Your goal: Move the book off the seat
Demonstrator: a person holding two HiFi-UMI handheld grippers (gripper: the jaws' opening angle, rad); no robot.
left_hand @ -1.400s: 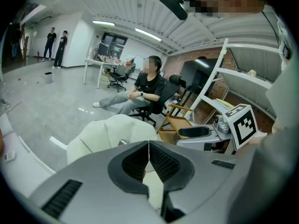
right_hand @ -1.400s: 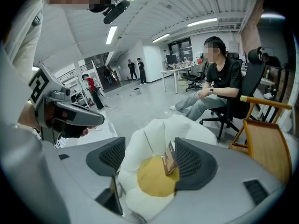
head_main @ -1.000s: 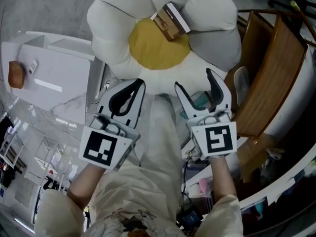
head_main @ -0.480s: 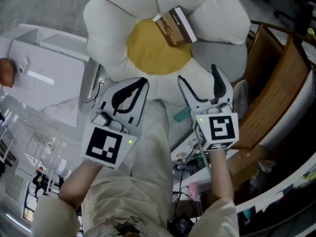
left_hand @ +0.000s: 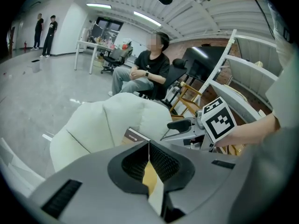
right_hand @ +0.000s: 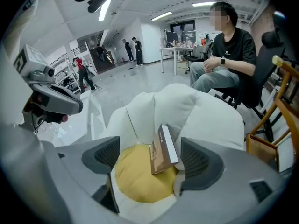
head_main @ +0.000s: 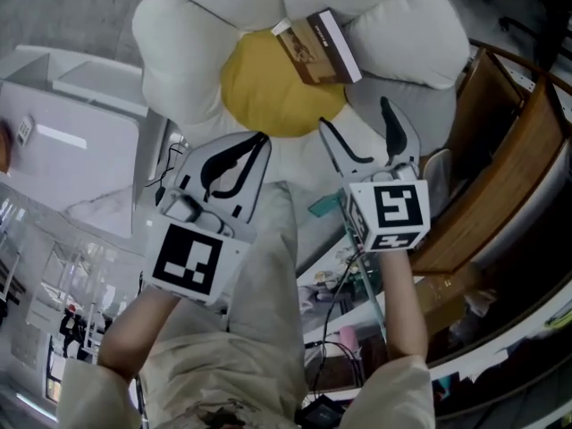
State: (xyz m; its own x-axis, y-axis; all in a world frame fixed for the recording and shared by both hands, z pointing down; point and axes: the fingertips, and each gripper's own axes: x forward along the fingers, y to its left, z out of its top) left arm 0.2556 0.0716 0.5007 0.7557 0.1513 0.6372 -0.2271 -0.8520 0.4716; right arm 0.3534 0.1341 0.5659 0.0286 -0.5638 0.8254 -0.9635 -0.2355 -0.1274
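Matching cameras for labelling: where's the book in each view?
Head view: book at top centre, lying at the edge of the cushion's yellow middle.
Left gripper view: book near centre, only a corner shows.
Right gripper view: book centre, lower half.
Shared landmark: white flower cushion.

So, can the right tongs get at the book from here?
Probably yes. The right tongs, whose jaws have just been opening and hold nothing, point at the book on the seat, and nothing stands in the way.
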